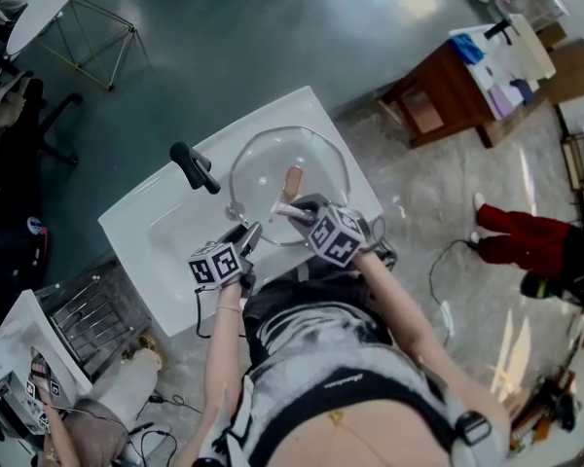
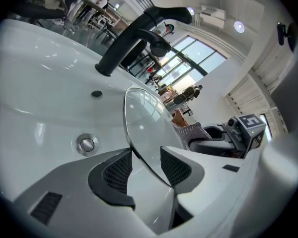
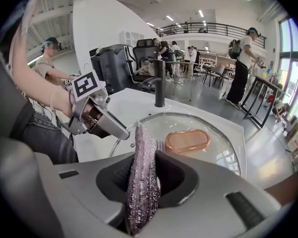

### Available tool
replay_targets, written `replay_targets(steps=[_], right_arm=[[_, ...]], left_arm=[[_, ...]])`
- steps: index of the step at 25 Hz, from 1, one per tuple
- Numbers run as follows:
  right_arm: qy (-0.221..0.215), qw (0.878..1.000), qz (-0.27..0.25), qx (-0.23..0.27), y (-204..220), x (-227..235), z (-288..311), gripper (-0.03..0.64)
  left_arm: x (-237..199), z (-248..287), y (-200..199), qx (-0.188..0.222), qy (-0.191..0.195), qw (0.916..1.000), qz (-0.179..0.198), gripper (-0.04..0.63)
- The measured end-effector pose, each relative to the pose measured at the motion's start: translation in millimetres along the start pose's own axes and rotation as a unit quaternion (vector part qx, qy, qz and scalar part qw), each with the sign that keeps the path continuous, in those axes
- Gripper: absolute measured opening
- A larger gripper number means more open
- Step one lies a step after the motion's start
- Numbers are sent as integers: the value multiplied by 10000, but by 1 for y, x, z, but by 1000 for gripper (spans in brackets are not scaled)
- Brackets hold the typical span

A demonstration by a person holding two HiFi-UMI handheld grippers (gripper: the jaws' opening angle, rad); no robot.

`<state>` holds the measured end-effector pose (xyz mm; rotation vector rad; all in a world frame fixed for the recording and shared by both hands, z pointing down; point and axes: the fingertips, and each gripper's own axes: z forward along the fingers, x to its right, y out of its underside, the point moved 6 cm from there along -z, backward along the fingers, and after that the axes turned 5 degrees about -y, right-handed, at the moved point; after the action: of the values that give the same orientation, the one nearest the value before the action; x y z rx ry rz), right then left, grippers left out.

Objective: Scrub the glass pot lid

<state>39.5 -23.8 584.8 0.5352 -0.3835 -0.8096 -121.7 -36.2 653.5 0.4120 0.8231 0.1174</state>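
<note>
The round clear glass pot lid (image 1: 263,163) is lying over the bowl of the white rectangular ceramic sink (image 1: 146,224), just right of the black faucet (image 1: 195,166). Its oval copper-coloured handle (image 1: 293,179) is facing up.

The left gripper (image 1: 245,233) is gripping the lid's near-left rim. In the left gripper view its 2 jaws are standing fairly wide, with the glass edge running slantwise between the black ribbed pads (image 2: 175,166) and touching both.

The right gripper (image 1: 290,209) is pinching a purple glittery scrubbing cloth (image 3: 141,177) tightly between its jaws. The cloth's free end is reaching over the glass on the near side of the handle; I cannot tell whether it is touching.

The marker cube (image 1: 336,234) on each gripper is showing black-and-white square code patterns.
</note>
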Motion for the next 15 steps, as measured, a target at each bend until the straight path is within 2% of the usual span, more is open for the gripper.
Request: replay_targets(steps=[5,11,15], right_arm=[[-233,9997,-12,52,0,6,-4,95],[-960,9947,-362,22,9,4,-11,95],[-1250,9910,-476,18,20,-3,-15,95]], left_arm=[[-1,-1,-2,-10,-32,10000,-18,175],[-1,-1,-2,-23,-79,10000,-9,175],[-1,-2,-2,-19,-109,9999,-1,175]])
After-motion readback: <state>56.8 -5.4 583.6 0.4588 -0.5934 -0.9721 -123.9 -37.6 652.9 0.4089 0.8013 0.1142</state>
